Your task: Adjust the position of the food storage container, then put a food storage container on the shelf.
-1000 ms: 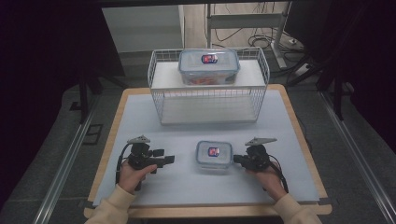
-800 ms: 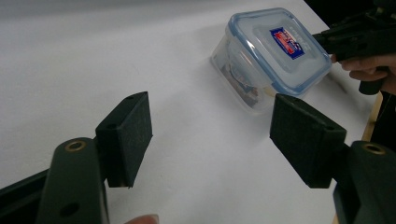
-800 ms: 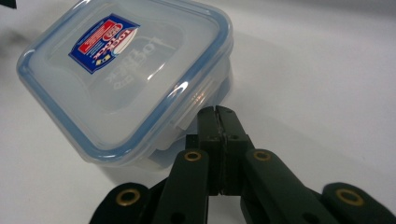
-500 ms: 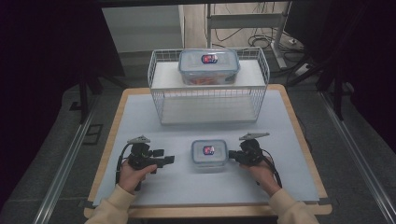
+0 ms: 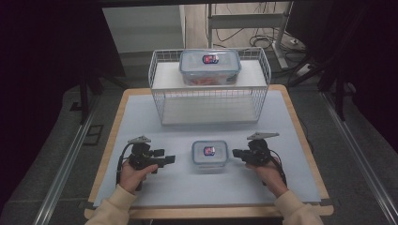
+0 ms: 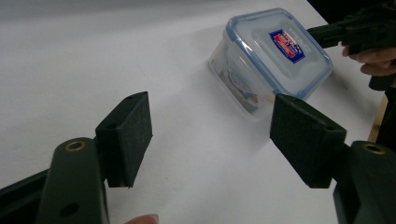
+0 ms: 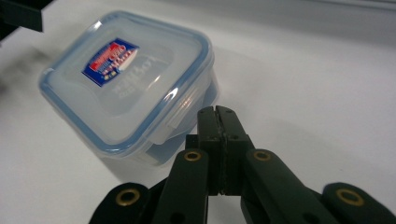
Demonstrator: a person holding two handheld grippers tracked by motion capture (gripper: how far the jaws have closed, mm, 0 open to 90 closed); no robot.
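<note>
A small clear container with a blue-rimmed lid (image 5: 210, 154) sits on the white mat between my two grippers. My left gripper (image 5: 170, 160) lies a short way to its left, pointing at it, open with nothing between its pads (image 6: 127, 135). The container (image 6: 271, 51) lies beyond those pads. My right gripper (image 5: 234, 153) is shut on nothing, its tips (image 7: 217, 112) at the container's (image 7: 126, 79) right side by a lid latch. I cannot tell whether they touch it. A larger container of the same kind (image 5: 210, 65) rests on top of a white wire rack (image 5: 209, 101).
The wire rack stands at the back of the mat, with an open shelf space under its top. The wooden table edge (image 5: 206, 212) runs along the front. Dark floor and metal rails lie on both sides of the table.
The small container has slid slightly to the left with the right gripper's shut tips beside it. The right hand then eased back a little to the right. The left gripper has stayed put.
</note>
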